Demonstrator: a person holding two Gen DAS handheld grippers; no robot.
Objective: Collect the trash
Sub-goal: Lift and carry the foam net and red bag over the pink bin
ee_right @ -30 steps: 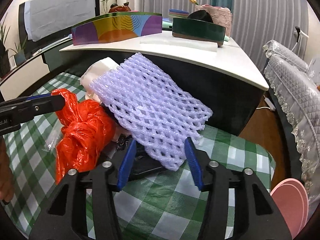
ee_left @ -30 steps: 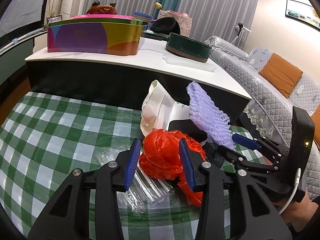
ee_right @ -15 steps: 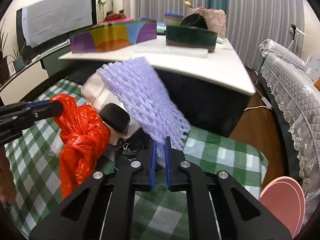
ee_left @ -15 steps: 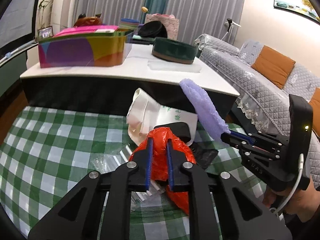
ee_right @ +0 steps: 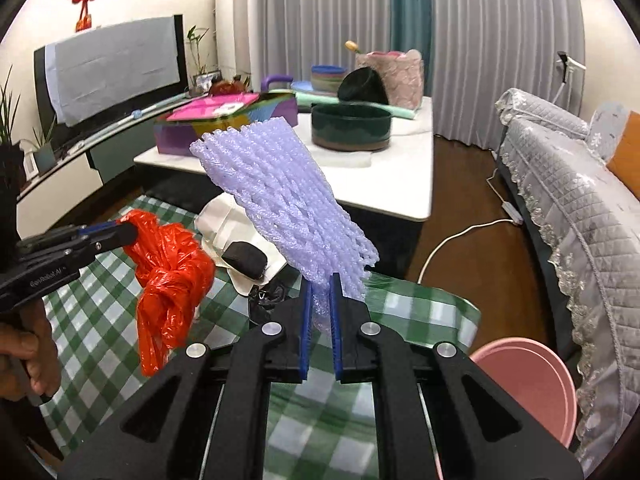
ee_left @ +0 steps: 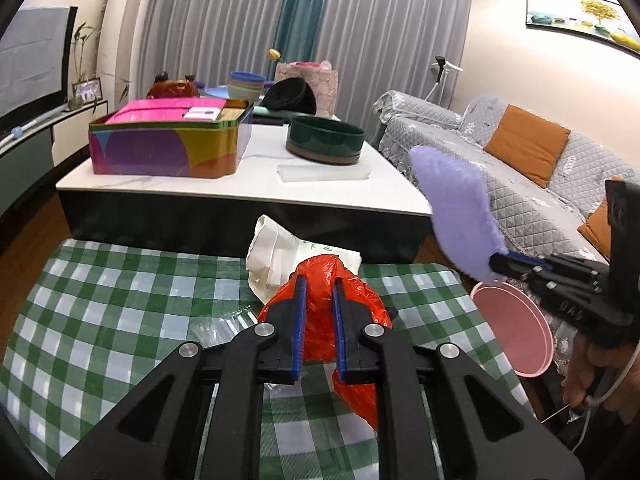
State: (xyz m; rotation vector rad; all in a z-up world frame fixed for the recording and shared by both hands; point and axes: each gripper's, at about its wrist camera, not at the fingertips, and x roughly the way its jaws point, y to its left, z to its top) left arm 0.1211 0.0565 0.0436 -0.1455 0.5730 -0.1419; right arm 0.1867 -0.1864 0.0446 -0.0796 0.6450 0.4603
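Note:
My left gripper (ee_left: 318, 280) is shut on a red plastic bag (ee_left: 320, 320) and holds it above the green checked table (ee_left: 100, 300); the bag hangs from it in the right wrist view (ee_right: 168, 280). My right gripper (ee_right: 320, 280) is shut on a purple foam net (ee_right: 288, 208), lifted off the table; the net also shows in the left wrist view (ee_left: 456, 216). A white paper bag (ee_left: 276, 260) and clear plastic wrap (ee_left: 216, 326) lie on the cloth. A black item (ee_right: 244, 258) rests on the white bag.
A pink bin (ee_right: 532, 392) stands on the floor right of the table, also in the left wrist view (ee_left: 516, 332). Behind is a white coffee table (ee_left: 256, 176) with a colourful tin (ee_left: 164, 148) and a dark green tin (ee_left: 324, 142). A grey sofa (ee_right: 572, 208) is on the right.
Both grippers closed on their items and lifted them: the left raised the red bag, the right raised the purple net and carried it to the right, toward the pink bin.

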